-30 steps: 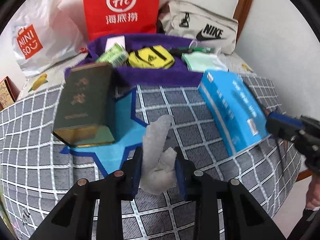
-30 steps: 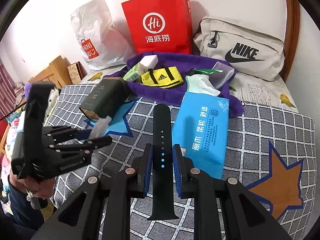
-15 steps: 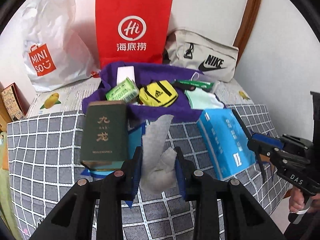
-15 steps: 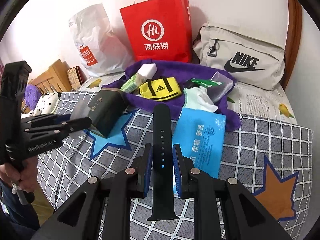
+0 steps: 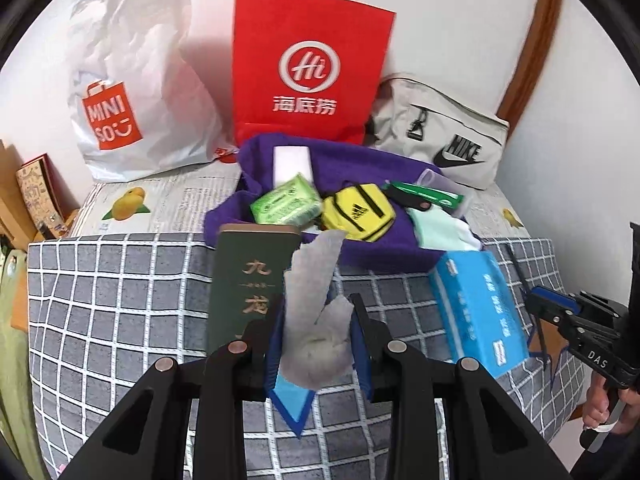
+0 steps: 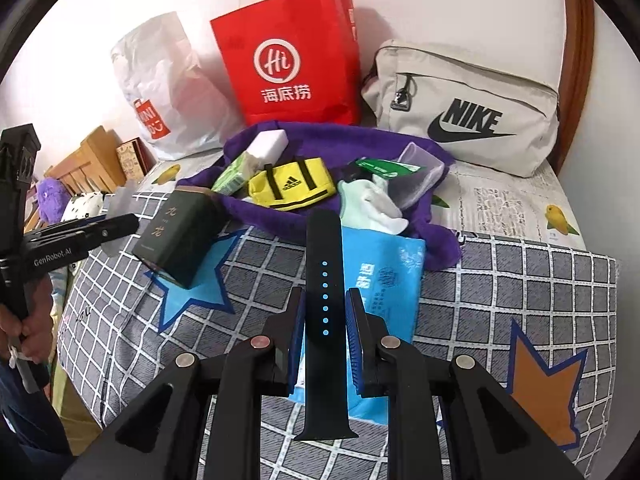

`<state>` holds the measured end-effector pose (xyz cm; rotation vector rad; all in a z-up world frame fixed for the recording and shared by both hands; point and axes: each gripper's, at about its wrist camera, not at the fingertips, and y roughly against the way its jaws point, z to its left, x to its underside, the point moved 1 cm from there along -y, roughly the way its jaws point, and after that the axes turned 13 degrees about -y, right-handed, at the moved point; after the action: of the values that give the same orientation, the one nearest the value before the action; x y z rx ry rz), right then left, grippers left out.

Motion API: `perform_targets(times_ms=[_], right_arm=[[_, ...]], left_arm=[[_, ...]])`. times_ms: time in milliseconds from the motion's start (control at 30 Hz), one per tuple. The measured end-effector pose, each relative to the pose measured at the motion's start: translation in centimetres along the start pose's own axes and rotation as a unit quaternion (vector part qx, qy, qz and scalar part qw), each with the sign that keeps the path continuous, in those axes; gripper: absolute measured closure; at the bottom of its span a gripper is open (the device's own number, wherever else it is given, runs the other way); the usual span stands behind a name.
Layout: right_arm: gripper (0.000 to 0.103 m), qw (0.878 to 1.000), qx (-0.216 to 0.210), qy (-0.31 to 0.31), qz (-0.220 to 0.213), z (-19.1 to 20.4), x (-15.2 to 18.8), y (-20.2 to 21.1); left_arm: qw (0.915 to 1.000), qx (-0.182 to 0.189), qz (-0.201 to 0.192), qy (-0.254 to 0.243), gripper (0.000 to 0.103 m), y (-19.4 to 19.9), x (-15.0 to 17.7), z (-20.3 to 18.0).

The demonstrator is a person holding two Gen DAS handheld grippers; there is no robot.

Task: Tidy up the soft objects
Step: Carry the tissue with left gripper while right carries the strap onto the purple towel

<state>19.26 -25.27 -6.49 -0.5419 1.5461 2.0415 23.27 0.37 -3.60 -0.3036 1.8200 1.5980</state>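
Left wrist view: the left gripper has lifted up, jaws squeezing the gray cloth; right gripper jaws pinch the black strap, ready for sorting.

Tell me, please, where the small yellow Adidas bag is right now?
In the right wrist view the yellow Adidas bag lies on the purple towel, between the green packet to its left and the pale socks to its right.

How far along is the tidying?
Partway. Done: a yellow pouch, green pack and socks already lie on the purple towel. In hand: the left gripper grips a grey tissue, the right gripper a black strap. Left: the blue tissue pack and green box.
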Motion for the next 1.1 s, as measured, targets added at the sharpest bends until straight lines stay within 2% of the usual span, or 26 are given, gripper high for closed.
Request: perform_targets(times_ms=[233, 433, 1100], right_arm=[[0.083, 1.0, 0.011, -0.011, -0.002, -1.2, -1.4, -0.6], [0.083, 1.0, 0.017, -0.014, -0.005, -1.7, -3.3, -1.6], [0.083, 1.0, 0.005, 0.005, -0.014, -0.4, -11.0, -7.0]], left_arm=[[0.9994, -0.014, 0.008, 0.03, 0.074, -1.2, -0.4, 3.2], [0.9992, -0.012, 0.013, 0.037, 0.074, -2.7, -1.3, 4.4], [0.9998, 0.007, 0.018, 0.005, 0.074, -7.9, -7.8, 4.8]])
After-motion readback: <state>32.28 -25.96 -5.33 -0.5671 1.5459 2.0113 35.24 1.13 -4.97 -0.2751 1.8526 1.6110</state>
